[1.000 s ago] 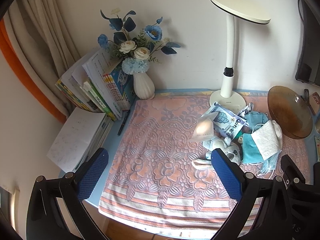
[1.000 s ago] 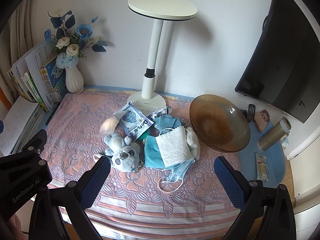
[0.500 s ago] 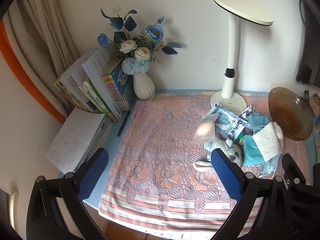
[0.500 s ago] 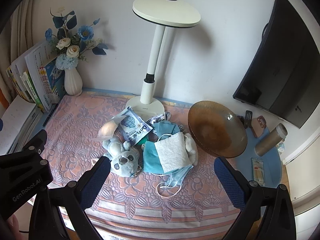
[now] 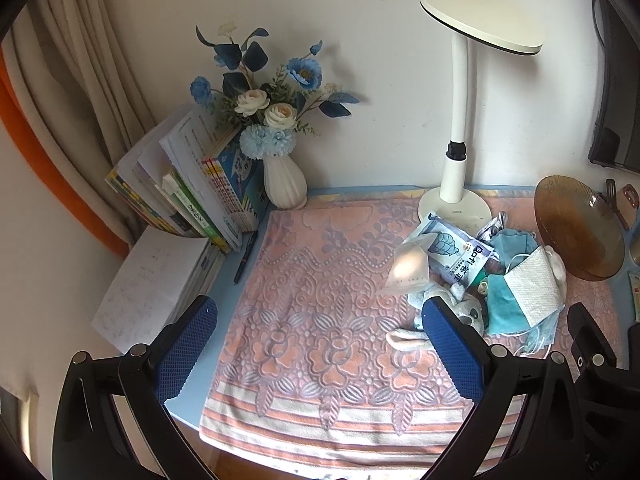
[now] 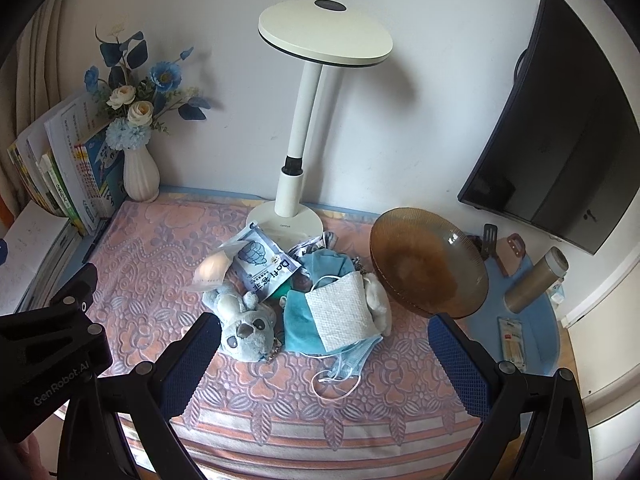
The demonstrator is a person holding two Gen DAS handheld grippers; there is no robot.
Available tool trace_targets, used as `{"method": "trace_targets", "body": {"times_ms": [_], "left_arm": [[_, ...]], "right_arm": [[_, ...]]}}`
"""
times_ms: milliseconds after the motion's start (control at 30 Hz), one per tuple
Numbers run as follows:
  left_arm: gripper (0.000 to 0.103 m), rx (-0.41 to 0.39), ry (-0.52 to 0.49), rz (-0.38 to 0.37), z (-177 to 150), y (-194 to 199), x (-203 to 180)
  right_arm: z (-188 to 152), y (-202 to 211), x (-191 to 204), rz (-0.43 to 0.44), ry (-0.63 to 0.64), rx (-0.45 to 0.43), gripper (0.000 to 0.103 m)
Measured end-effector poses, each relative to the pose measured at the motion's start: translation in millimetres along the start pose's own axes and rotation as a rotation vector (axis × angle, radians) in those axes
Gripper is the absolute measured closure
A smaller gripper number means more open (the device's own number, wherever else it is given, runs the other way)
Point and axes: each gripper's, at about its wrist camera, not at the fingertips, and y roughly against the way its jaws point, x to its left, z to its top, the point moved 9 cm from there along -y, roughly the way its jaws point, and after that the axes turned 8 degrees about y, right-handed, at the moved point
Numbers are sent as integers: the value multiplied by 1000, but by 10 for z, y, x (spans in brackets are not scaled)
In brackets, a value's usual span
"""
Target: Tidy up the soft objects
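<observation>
At frame centre, a pile of soft things, grey-blue plush koala [image 6: 244,326] and white folded cloth [image 6: 340,312], lies on the pink patterned towel [image 6: 160,260]; left gripper [image 5: 320,356] and right gripper [image 6: 324,364] hover with fingers spread wide, empty.

A white lamp [image 6: 316,120] stood at the wall, a vase [image 5: 284,184] of flowers beside leaning books [image 5: 192,188]. A monitor [image 6: 560,152] hung at right, a thermos [image 6: 536,280] below.
</observation>
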Motion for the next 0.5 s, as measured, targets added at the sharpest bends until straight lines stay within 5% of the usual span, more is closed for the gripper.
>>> {"method": "trace_targets", "body": {"times_ms": [500], "left_arm": [[1, -2, -3, -24, 20, -26, 28]], "right_arm": [[48, -3, -55, -66, 20, -18, 0]]}}
